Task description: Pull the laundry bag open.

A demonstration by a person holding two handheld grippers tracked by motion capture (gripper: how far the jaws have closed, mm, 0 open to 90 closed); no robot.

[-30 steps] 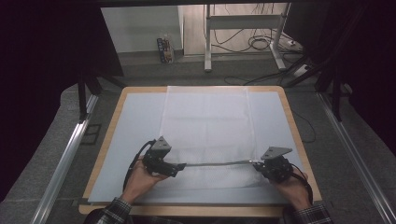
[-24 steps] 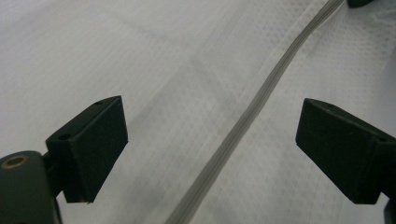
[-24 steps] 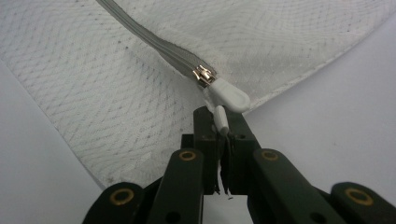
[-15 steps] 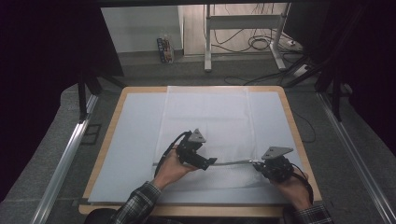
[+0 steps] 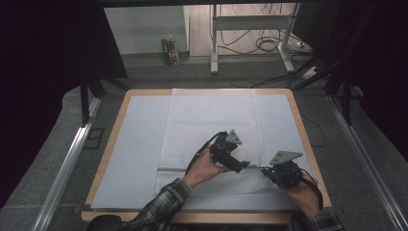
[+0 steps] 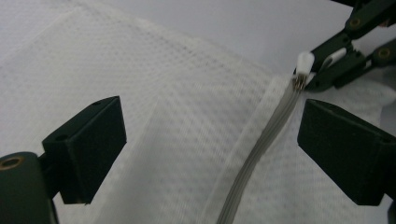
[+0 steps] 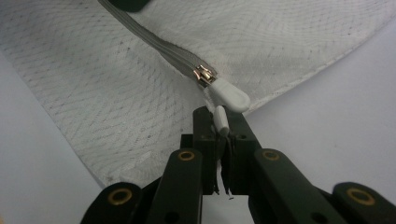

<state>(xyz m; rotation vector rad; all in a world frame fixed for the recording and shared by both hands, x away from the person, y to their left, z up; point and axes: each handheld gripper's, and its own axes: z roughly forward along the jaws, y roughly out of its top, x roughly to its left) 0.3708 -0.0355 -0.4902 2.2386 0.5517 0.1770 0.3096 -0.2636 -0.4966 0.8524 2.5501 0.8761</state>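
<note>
Your right gripper (image 7: 219, 123) is clenching its fingers on the white tab beside the zipper pull (image 7: 227, 95) of the mesh bag (image 5: 211, 125), which is lying flat on the tabletop (image 5: 139, 130). Your left gripper (image 6: 210, 154) is hovering over the zipper (image 6: 261, 140), fingers released and straddling it.

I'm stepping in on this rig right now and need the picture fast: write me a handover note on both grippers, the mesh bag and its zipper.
Right gripper: shut on a white tab at the bag's edge, right beside the zipper slider and its white pull.
Left gripper: open, jaws on either side of the grey zipper and clear of it, close to the right gripper.
White mesh bag: flat on the table mat, zipper along its near part.
Done: zipper looks closed up to the slider at the right end.
Left: probably release and draw both grippers back; I can't confirm the last stretch is shut.
</note>
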